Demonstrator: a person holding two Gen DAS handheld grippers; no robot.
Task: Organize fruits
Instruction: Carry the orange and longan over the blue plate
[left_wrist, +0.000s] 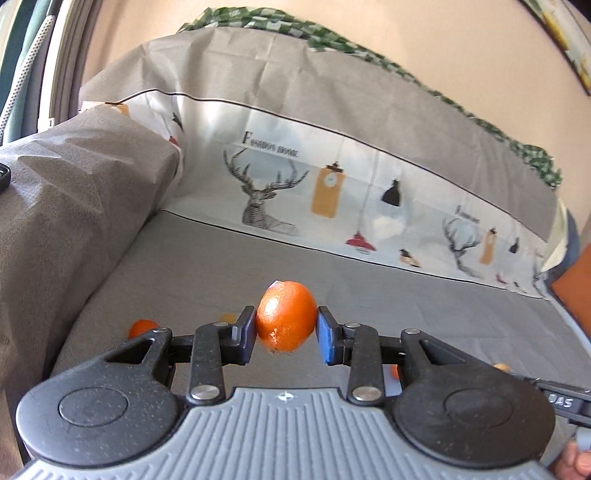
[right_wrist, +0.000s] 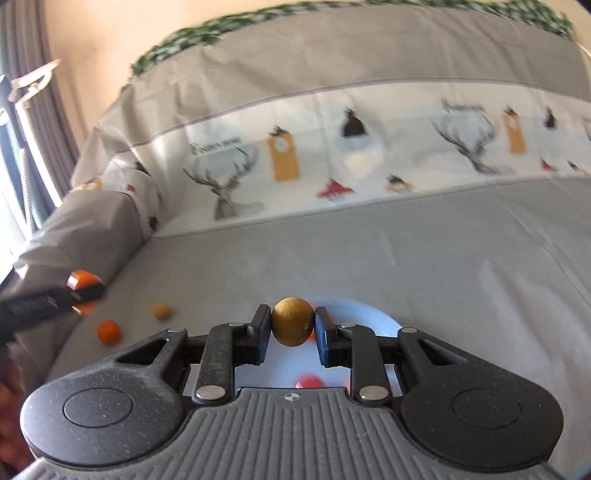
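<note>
My left gripper (left_wrist: 286, 326) is shut on an orange fruit (left_wrist: 286, 317), held above the grey sofa seat (left_wrist: 207, 266). My right gripper (right_wrist: 292, 328) is shut on a small round brown-gold fruit (right_wrist: 292, 321), hanging over a pale plate (right_wrist: 369, 314) that holds a red fruit (right_wrist: 307, 381); more red shows behind the fingers. In the right wrist view the left gripper (right_wrist: 85, 290) appears at the far left with its orange fruit (right_wrist: 83, 277).
Loose on the seat lie an orange fruit (right_wrist: 109, 331) and a yellowish one (right_wrist: 161, 311), near the cloth-covered armrest (right_wrist: 92, 229). The printed backrest (left_wrist: 332, 192) rises behind. A small yellow fruit (left_wrist: 501, 366) lies at the right of the left wrist view.
</note>
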